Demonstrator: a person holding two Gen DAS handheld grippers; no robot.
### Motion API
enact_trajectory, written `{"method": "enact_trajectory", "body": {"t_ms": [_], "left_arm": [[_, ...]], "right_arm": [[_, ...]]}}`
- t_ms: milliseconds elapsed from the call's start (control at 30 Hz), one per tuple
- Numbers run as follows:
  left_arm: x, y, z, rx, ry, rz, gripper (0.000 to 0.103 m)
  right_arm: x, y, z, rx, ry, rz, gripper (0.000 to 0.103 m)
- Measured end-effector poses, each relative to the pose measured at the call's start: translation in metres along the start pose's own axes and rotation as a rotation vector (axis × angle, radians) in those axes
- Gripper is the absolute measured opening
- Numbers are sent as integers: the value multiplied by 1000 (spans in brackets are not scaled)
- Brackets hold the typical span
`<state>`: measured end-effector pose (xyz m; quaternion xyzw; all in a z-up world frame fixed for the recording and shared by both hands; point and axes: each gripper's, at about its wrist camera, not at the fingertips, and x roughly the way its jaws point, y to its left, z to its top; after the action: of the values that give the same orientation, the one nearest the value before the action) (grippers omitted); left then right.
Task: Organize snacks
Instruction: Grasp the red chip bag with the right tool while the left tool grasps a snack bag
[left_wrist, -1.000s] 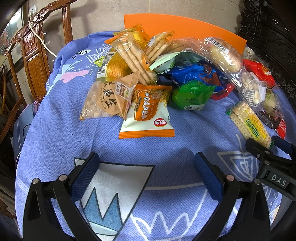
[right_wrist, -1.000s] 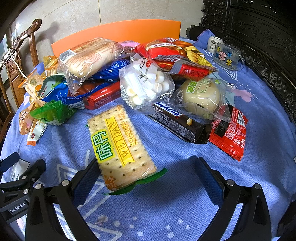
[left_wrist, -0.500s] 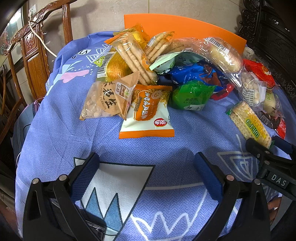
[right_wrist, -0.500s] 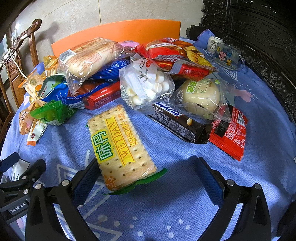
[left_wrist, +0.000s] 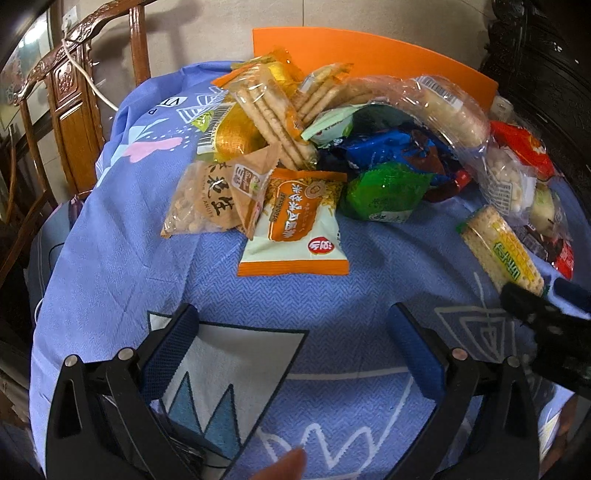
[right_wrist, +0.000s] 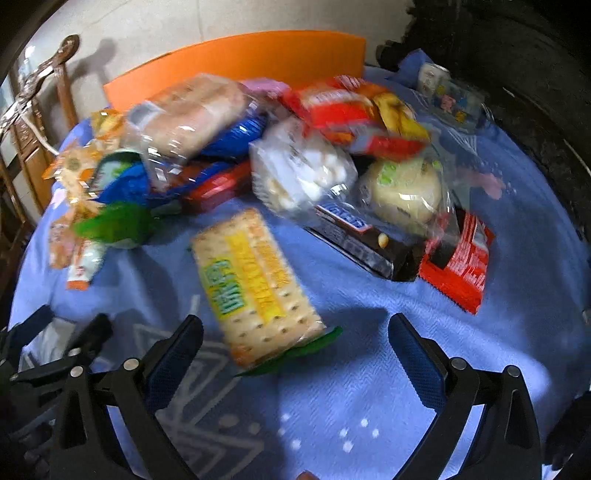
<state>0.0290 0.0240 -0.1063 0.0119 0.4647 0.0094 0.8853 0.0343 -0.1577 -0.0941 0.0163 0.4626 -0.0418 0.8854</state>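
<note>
Gaping wide and empty, both grippers' jaws hover over the blue cloth (left_wrist: 129, 266) near cracker pack (right_wrist: 255, 291).

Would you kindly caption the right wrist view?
Open right gripper hovers before the cracker pack beside piled snacks on blue cloth.

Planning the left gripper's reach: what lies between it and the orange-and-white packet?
Only bare blue cloth between left gripper and packet, per the left wrist view.
</note>
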Motion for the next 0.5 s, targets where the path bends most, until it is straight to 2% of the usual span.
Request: {"method": "enact_trajectory", "body": {"t_ms": [67,133,200,300,400,500], "left_arm": [[-5,-4,6,46,49,16,99],[-20,-3,15,49,73,36,99],[-43,1,33,17,78,16,99],[-60,1,55,8,94,37,99],[-81,-2,80,-29,88,44,99],[-94,-9,96,-46,80,42,99]], "right_arm": [[-17,5,6,-33,-19,-9,100],[-36,6,16,-51,-41,10,100],[-51,5,28,-71,-66,-2,100],[-66,-4,48,-83,-68,-26,100],[-83,-21,67,-56,-75,-4,100],[-92,-34,84,-91,-112,17,100]]}}
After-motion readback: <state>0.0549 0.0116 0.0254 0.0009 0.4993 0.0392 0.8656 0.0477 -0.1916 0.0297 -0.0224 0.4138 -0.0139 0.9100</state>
